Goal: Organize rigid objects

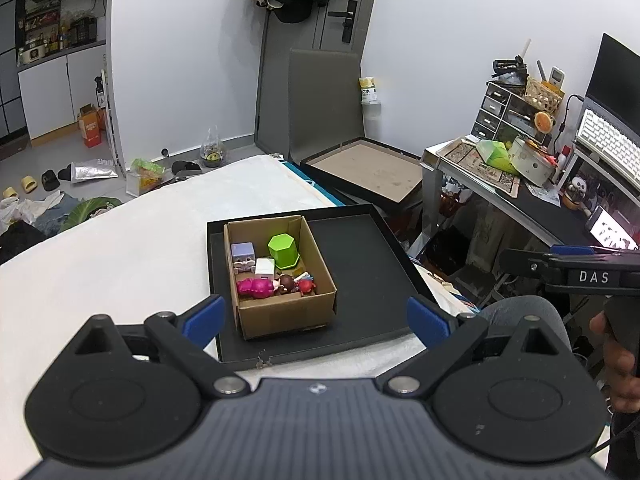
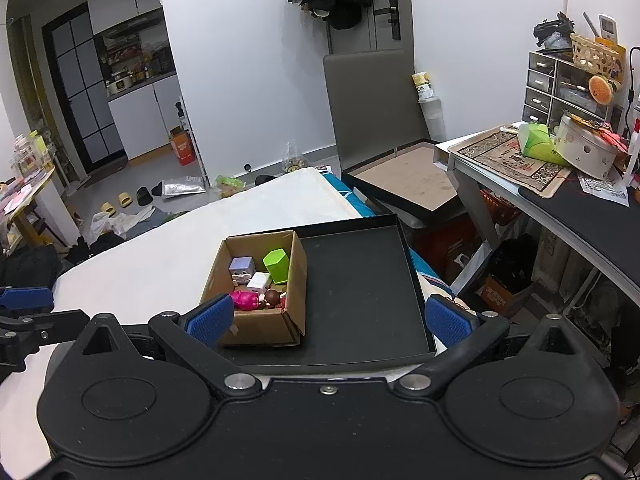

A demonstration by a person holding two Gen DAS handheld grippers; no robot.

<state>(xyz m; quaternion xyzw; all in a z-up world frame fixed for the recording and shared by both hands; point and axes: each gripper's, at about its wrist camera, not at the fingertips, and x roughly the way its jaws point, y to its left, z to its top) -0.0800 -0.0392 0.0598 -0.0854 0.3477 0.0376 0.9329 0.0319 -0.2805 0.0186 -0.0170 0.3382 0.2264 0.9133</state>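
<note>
A cardboard box (image 1: pixel 286 312) (image 2: pixel 296 280) stands in the left half of a shallow black tray (image 1: pixel 360 264) (image 2: pixel 360 280) on the white bed. Inside lie a green hexagonal cup (image 1: pixel 283 249) (image 2: pixel 276 265), a lilac cube toy (image 1: pixel 243 254) (image 2: pixel 241 266), a white block (image 1: pixel 265 268) (image 2: pixel 259 281), a pink doll (image 1: pixel 260 287) (image 2: pixel 250 299) and a small red figure (image 1: pixel 306 283). My left gripper (image 1: pixel 316 318) hovers open in front of the tray, nothing between its blue pads. My right gripper (image 2: pixel 330 320) is open too and holds nothing, just before the tray's near edge.
The white bed (image 1: pixel 120 248) (image 2: pixel 160 248) extends left. A second black tray with a brown bottom (image 1: pixel 368 168) (image 2: pixel 408 180) rests on a grey chair behind. A cluttered desk (image 1: pixel 500 168) (image 2: pixel 560 168) stands right. Shoes and bags litter the floor (image 1: pixel 60 180).
</note>
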